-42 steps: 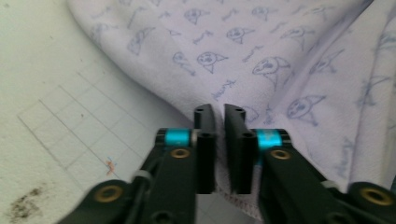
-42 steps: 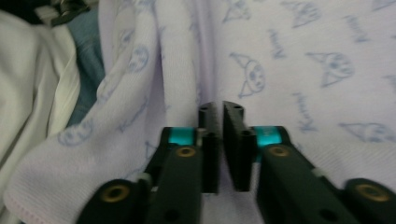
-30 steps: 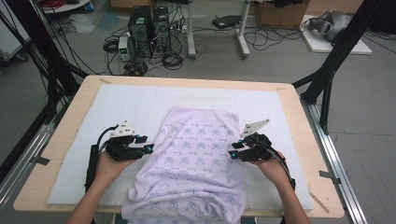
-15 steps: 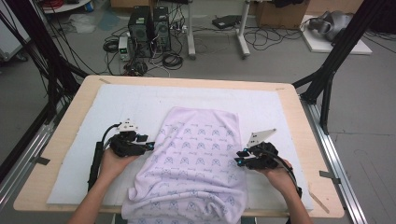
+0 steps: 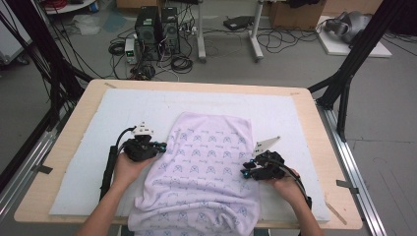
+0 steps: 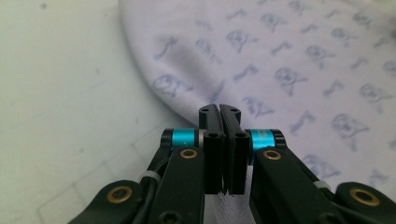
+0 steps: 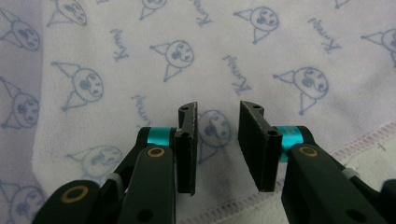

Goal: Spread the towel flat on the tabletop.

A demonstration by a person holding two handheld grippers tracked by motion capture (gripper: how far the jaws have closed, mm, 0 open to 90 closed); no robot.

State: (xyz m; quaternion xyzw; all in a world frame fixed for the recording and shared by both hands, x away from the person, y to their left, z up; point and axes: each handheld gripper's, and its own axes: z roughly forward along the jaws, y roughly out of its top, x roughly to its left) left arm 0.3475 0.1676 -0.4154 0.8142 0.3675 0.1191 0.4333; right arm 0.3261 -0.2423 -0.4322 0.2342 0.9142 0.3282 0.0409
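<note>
Item: lilac printed towel (image 5: 206, 172), folded, lying on the white mat (image 5: 88, 147) of the tabletop (image 5: 314, 147), near end draped over the front edge.

Left gripper (image 5: 156, 146): at the towel's left edge, jaws pressed together; whether any cloth sits between them cannot be told.

Right gripper (image 5: 246, 172): over the stitched right hem, jaws parted, holding nothing.

Risk: a one-sided pull would likely skew the fold; the overhanging end may drag the towel off.
</note>
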